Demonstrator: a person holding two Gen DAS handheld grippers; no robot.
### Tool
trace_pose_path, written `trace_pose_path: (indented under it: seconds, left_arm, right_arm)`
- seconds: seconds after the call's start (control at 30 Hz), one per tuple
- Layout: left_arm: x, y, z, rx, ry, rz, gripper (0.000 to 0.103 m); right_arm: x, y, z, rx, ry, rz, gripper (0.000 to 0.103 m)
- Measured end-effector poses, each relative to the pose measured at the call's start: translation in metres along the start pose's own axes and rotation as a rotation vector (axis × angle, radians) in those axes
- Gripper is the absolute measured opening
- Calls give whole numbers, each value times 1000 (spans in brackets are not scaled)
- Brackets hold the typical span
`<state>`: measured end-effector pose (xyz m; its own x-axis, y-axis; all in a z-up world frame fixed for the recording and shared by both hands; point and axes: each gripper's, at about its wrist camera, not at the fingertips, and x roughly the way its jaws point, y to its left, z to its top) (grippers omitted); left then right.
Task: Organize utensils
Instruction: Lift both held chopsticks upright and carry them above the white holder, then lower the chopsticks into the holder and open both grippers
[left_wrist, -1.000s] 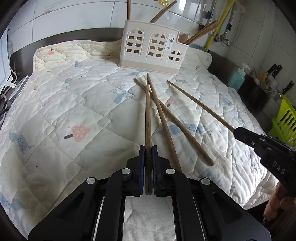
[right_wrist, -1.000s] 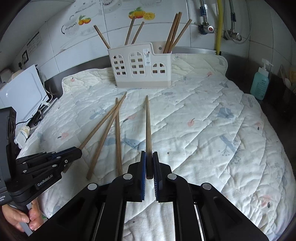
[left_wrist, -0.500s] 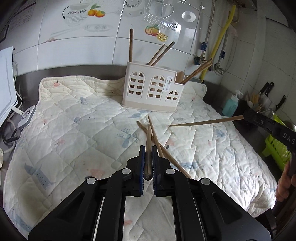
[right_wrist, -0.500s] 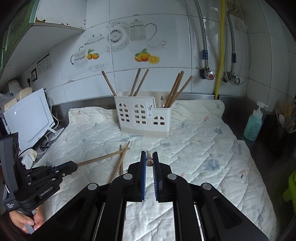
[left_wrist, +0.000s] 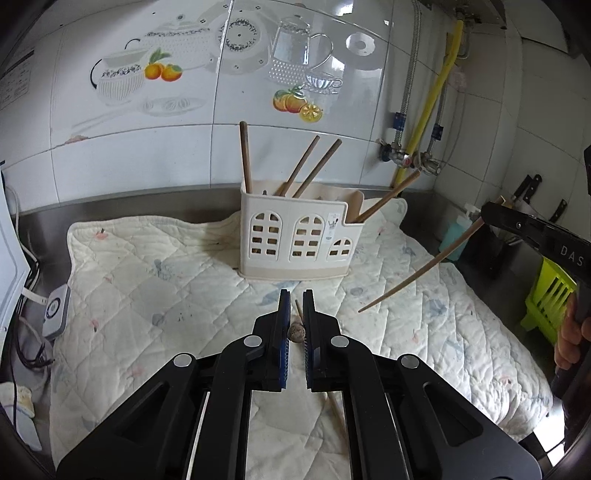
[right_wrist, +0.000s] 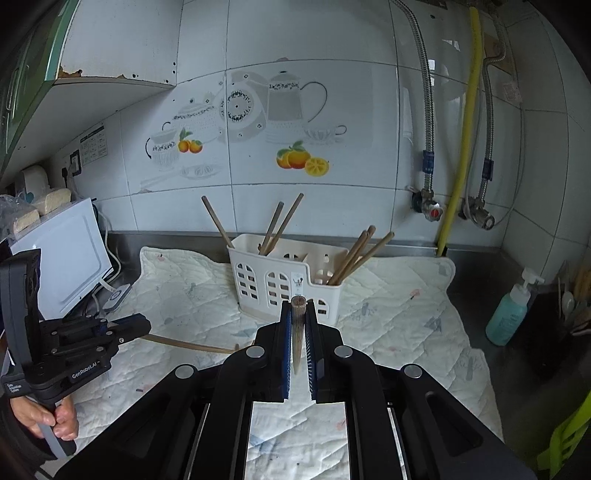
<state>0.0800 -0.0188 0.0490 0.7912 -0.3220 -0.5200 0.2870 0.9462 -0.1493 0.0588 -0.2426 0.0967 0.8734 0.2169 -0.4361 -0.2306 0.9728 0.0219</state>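
Right up close, the left tool is clamped narrow on a wooden chopstick, its butt end facing the camera and the shaft pointing away, clear of the quilted mat. Over on the other side, the right tool is pinched tight on a second chopstick, blunt end poking out past the tips; from the left camera it hangs in the air above the mat, slanting down. Below the left tool, one more loose chopstick lies on the mat. The mat covers a steel table, cream with small faded prints. Further back stands the white utensil holder with arched cut-outs, resting on the mat near the wall. Its left section holds three upright chopsticks, its low right section a leaning bunch. Off right, a blue soap bottle stands on the table. Behind it all, white wall tiles with teapot and orange pictures, and a yellow pipe beside metal hoses.
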Motion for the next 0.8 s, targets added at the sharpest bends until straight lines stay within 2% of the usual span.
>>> trace_pose_path:
  seconds: [0.33,0.57,0.8]
  left_arm:
    - [2,-12,59,85,-63,14,5]
    - [-14,-26,111,135,-165,23,5]
    - [-17,-36,169,170,-272,59,5]
  right_arm:
    - [2,-21,62,4,-45,16,7]
    - [14,-26,99,-8,-63,-4,7]
    - [37,-29,110,-17,-38,-24,7]
